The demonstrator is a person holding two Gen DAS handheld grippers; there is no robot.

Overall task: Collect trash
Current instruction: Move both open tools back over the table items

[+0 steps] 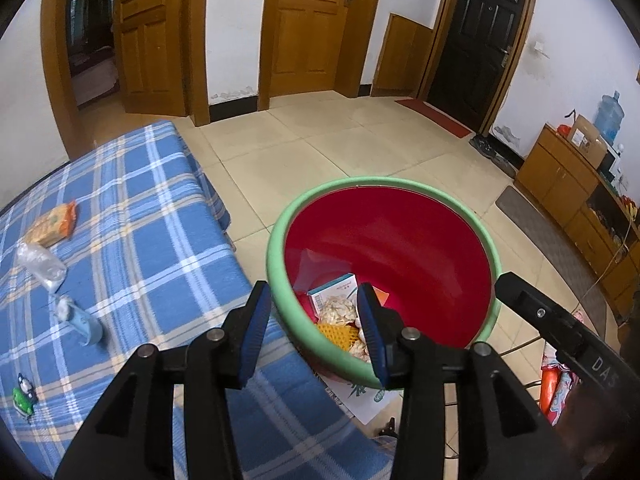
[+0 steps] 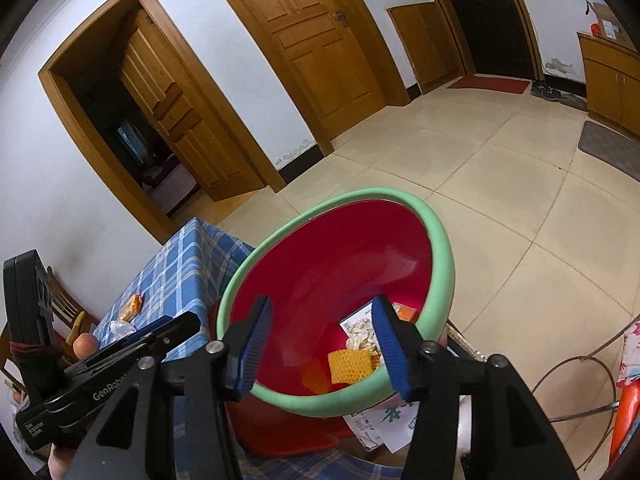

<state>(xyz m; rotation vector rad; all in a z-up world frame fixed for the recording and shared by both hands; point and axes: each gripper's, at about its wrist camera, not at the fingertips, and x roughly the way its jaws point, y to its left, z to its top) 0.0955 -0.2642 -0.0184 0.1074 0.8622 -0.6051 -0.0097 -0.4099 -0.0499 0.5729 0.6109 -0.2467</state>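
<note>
Above the red basin (image 1: 384, 240), both grippers' fingers (image 1: 256, 328) (image 2: 252, 344) hang released and empty; next, perhaps approach the orange wrapper (image 1: 54, 226) on the desk (image 1: 140, 220) squarely.

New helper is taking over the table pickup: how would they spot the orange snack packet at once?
Find the blue plaid tablecloth left of the red basin. Near its far left edge lies the orange snack packet, just beyond a crumpled clear plastic bag. It is the only orange thing on the cloth.

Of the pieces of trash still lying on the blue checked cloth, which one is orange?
The snack packet at the far end of the cloth. The others nearer are a clear crumpled plastic wrapper and a pale blue piece.
</note>
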